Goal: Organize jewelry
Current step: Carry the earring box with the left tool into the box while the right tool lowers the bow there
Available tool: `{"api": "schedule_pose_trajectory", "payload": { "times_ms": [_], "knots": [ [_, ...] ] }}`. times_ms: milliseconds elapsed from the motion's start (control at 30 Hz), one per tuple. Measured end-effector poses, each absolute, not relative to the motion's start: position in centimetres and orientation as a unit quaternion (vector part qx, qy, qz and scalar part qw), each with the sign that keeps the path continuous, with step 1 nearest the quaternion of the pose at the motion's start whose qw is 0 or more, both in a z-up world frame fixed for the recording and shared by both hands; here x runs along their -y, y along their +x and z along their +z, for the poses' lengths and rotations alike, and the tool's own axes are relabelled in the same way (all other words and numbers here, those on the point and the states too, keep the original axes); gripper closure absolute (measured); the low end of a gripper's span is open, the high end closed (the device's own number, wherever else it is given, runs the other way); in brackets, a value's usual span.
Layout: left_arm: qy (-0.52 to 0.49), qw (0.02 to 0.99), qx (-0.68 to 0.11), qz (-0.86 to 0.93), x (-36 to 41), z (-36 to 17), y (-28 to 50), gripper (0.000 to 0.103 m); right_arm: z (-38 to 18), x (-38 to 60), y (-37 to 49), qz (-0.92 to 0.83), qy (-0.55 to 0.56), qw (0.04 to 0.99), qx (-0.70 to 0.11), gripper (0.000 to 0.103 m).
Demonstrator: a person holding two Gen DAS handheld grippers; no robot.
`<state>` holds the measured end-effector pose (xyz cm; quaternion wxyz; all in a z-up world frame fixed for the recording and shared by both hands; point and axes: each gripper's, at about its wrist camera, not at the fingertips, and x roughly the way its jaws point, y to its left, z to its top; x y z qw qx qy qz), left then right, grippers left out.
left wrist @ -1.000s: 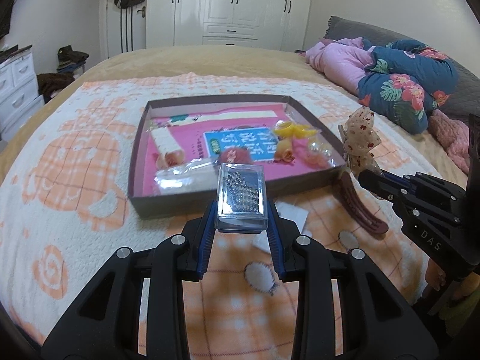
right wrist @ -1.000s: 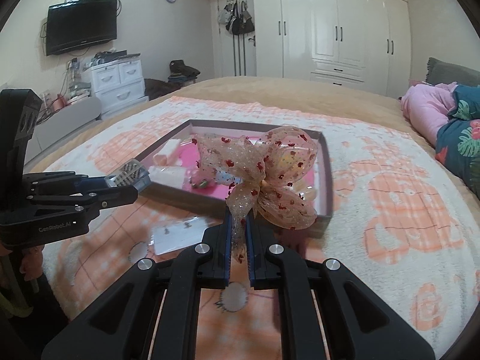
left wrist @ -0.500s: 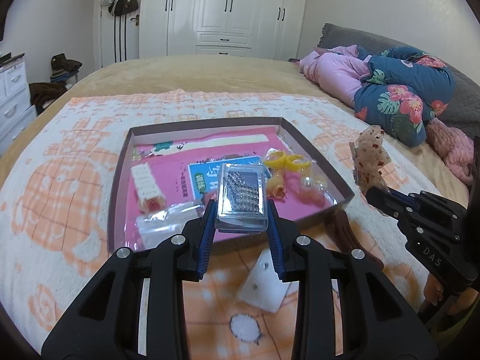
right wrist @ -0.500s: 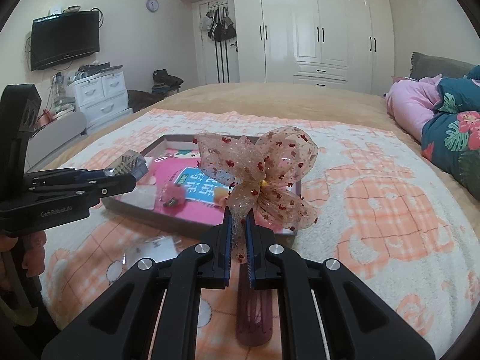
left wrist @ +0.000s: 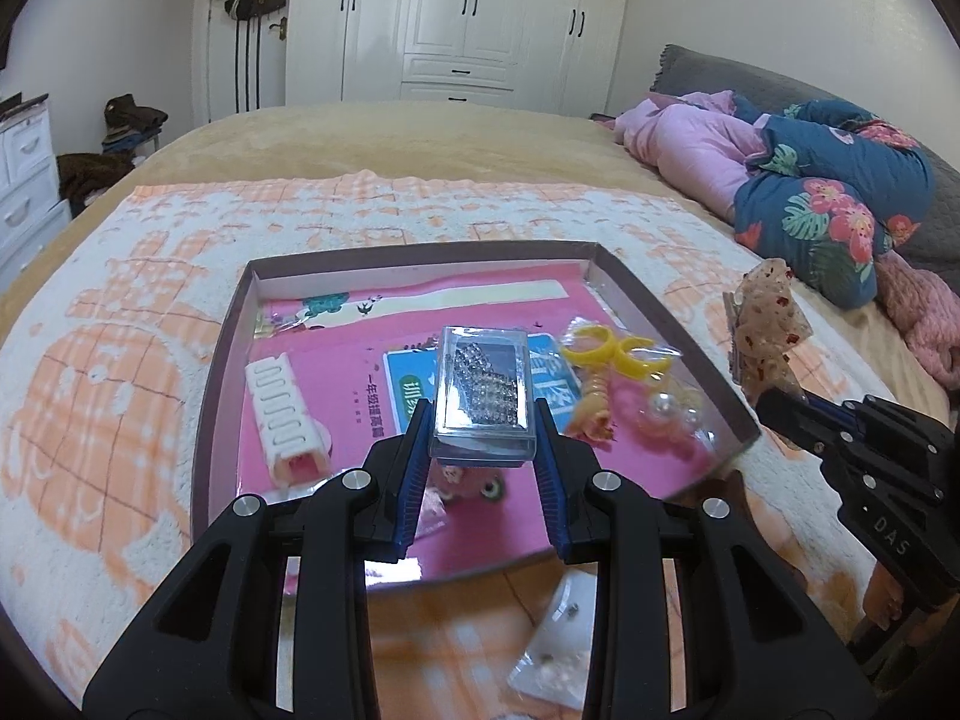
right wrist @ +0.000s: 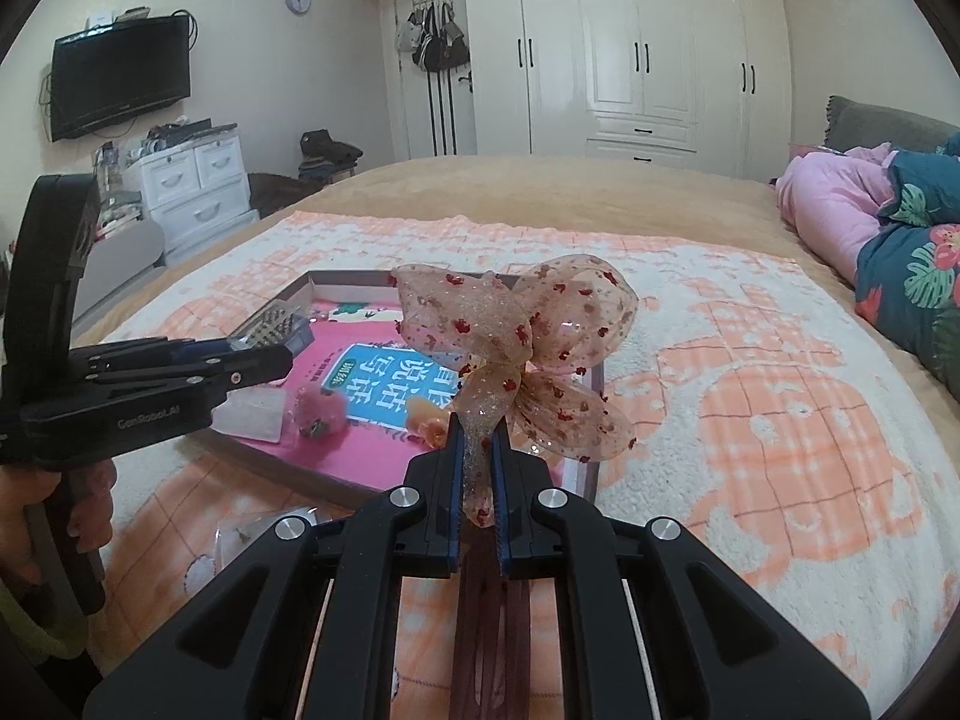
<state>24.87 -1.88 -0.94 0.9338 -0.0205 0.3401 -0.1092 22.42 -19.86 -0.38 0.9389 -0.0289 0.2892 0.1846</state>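
- Left gripper (left wrist: 483, 420) is clamped on a small clear plastic box of rhinestone pieces (left wrist: 483, 396), blue pads pressing its two long sides.
- Right gripper (right wrist: 477, 450) is pinched nearly shut on the tail of a sheer peach bow dotted with red (right wrist: 516, 348), which stands upright above the jaws.
- Both loads hang over the shallow brown cardboard tray with a pink liner (left wrist: 678, 330) that lies on the orange-and-white blanket (left wrist: 120, 360).
- Clear box: long axis runs straight away from the jaws, over the tray's middle, directly above the blue label; bare pink liner lies just to its left, beside the white ribbed clip (left wrist: 285, 420).
- Bow: held at the tray's right rim, so the left gripper is nearer a free spot.
- Judgement: the box looks ready to be lowered first.
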Motion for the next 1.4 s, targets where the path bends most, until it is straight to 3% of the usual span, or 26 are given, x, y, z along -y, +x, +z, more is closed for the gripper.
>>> {"api": "schedule_pose_trajectory", "payload": {
  "times_ms": [933, 1400],
  "knots": [
    [-0.047, 0.927, -0.363, -0.079, -0.9, -3.6, 29.9, 0.079, -4.1, 13.2, 26.3, 0.25, -0.119, 0.9, -0.337, 0.091],
    [-0.045, 0.929, -0.359, -0.08, -0.9, -3.3, 29.3, 0.077, -2.9, 15.7, 24.7, 0.245, -0.055, 0.906, -0.34, 0.056]
  ]
}}
